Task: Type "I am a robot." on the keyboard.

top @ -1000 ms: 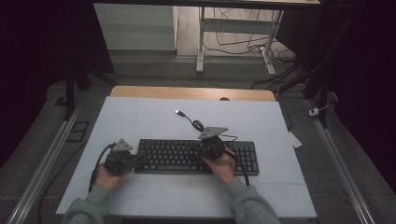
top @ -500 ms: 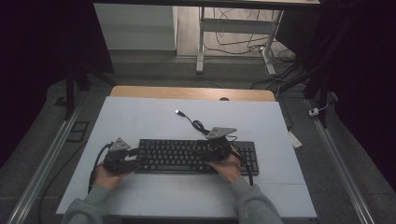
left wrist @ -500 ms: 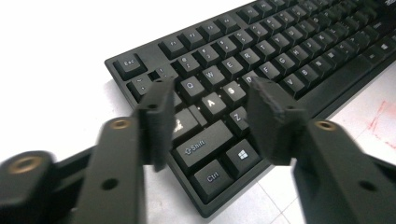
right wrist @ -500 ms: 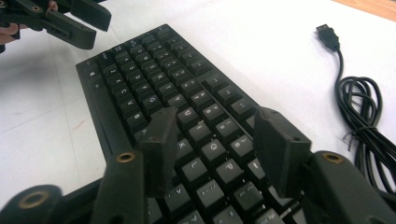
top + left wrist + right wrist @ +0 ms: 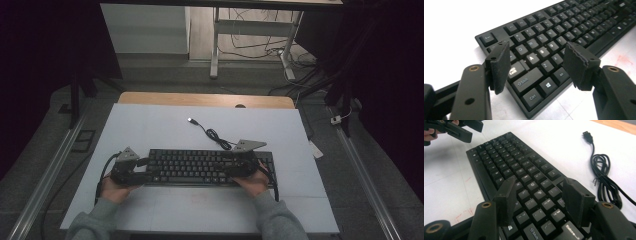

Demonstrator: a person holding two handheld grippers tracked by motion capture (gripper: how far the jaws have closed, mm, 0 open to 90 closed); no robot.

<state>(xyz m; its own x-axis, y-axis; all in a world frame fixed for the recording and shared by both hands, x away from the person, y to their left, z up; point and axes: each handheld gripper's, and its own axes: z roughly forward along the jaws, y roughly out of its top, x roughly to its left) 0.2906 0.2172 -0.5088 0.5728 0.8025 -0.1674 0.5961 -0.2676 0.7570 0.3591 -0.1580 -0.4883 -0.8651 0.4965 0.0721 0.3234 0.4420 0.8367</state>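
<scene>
Table [image 5: 165, 125], white-topped, carries a black keyboard [image 5: 200, 167] lying flat near its 6 o'clock edge. The keyboard's coiled USB cable [image 5: 212, 134] trails toward 12 o'clock. Left gripper [image 5: 142, 170] sits at the keyboard's 9 o'clock end, right gripper [image 5: 227, 169] toward its 3 o'clock end. Both claws are released, their jaws having just been opening, spread above the keys and grasping nothing.

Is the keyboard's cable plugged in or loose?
Loose. The keyboard's cable lies coiled on the table, and its USB plug rests bare on the white surface.
</scene>
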